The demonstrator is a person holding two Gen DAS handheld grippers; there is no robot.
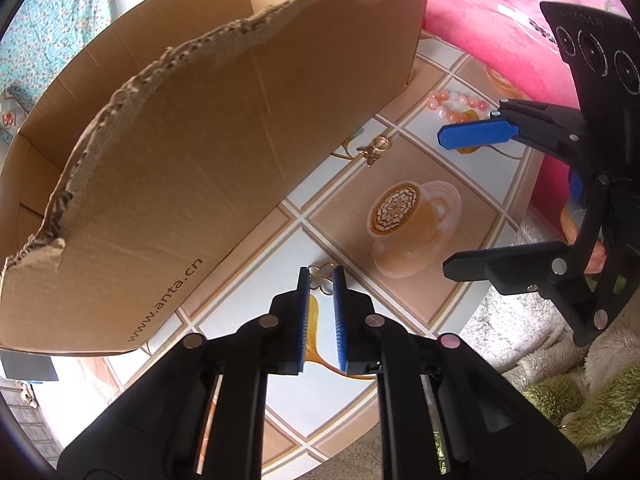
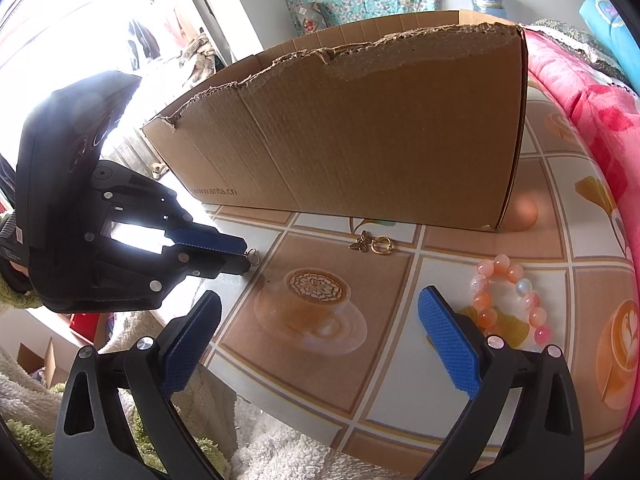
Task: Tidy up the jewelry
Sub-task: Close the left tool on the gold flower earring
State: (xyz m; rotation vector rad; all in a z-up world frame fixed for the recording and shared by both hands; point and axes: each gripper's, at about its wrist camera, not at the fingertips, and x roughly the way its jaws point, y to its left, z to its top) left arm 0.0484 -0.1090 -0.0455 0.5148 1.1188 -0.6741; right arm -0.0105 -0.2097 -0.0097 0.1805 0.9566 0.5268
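Observation:
My left gripper (image 1: 321, 277) points down at the table and is shut on a small gold ring piece (image 1: 325, 268) at its tips. From the right wrist view that gripper (image 2: 245, 257) comes in from the left with the ring piece (image 2: 253, 256) sticking out of its tip. A butterfly charm on a gold ring (image 1: 374, 150) (image 2: 370, 244) lies by the foot of the cardboard box (image 1: 200, 160) (image 2: 360, 140). A pink and orange bead bracelet (image 1: 460, 106) (image 2: 508, 300) lies at the right. My right gripper (image 2: 320, 320) (image 1: 460, 200) hangs open above the table, left of the bracelet, holding nothing.
The table wears a tiled cloth (image 2: 360, 392) printed with coffee cups. A pink quilt (image 2: 592, 120) bulges along the right side. Fluffy white and green fabric (image 2: 260, 440) lies at the table's near edge. The box has a torn upper rim and is open at the top.

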